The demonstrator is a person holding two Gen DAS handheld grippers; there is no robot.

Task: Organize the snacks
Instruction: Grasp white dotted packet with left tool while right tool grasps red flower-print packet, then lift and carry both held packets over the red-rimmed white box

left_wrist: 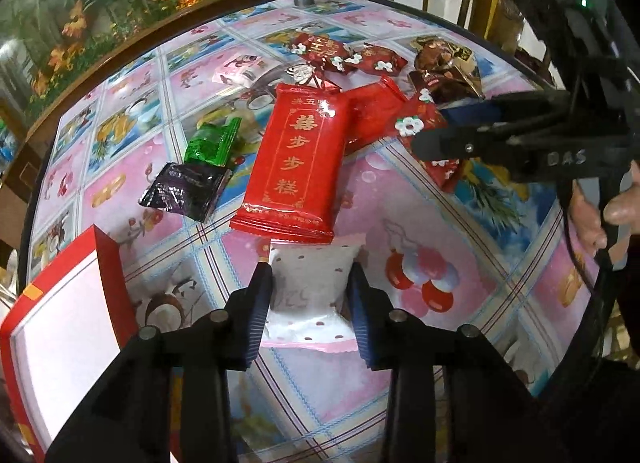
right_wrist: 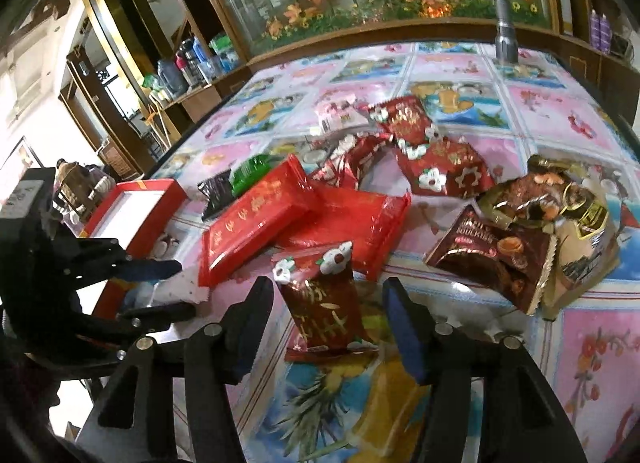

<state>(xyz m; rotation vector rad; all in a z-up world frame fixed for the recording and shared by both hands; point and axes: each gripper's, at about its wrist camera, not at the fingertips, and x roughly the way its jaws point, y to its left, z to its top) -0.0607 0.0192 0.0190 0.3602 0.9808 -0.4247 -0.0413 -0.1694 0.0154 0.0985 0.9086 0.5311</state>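
My left gripper [left_wrist: 310, 295] is shut on a white dotted snack packet [left_wrist: 310, 283] low over the table. Beyond it lie a long red packet with gold characters [left_wrist: 296, 159], a second red packet [left_wrist: 372, 115], a green packet [left_wrist: 212, 143] and a black packet [left_wrist: 184, 191]. My right gripper [right_wrist: 328, 303] is open, its fingers on either side of a dark red flowered packet [right_wrist: 324, 299], not touching it. A red box with a white inside [left_wrist: 56, 339] sits at the left; it also shows in the right wrist view [right_wrist: 132, 219].
More flowered red packets [right_wrist: 436, 167] and brown and gold snack bags [right_wrist: 512, 259] lie at the right of the pile. A metal cylinder [right_wrist: 505, 29] stands at the table's far edge. The patterned tablecloth [right_wrist: 592, 343] covers the table.
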